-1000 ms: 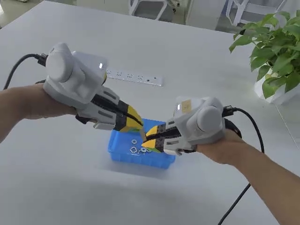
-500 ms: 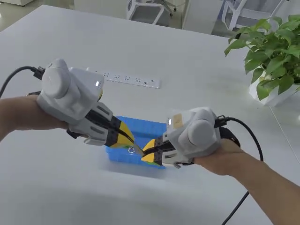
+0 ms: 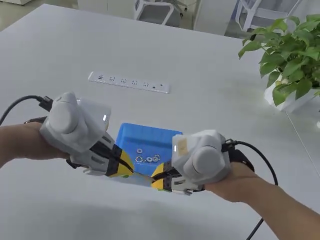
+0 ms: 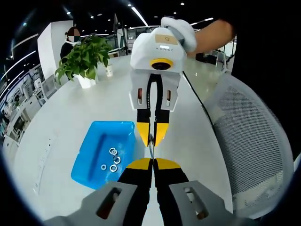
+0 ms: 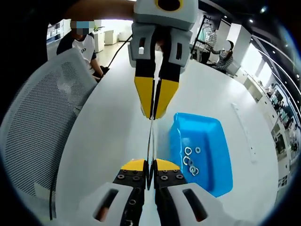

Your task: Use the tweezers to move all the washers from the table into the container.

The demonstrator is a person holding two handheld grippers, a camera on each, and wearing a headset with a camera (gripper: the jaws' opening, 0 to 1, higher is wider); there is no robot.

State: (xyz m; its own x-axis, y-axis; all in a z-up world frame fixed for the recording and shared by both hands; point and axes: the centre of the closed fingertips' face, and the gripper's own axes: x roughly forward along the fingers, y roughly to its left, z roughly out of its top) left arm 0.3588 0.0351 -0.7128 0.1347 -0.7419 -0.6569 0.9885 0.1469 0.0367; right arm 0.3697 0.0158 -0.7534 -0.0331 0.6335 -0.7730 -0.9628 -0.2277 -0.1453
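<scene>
A blue container sits on the white table with several washers lying in it. My left gripper and right gripper meet tip to tip just in front of its near edge. In the left gripper view, thin metal tweezers run between my left gripper and the right gripper facing it, with the container to the left. In the right gripper view the tweezers span from my right gripper to the left gripper. Both are shut on the tweezers.
A white power strip lies beyond the container. A potted plant stands at the table's far right. A mesh chair is by the near table edge. Cables trail from both grippers.
Both grippers have drawn back toward me, from over the container to just in front of its near edge. The washers in the container now lie in plain sight.
</scene>
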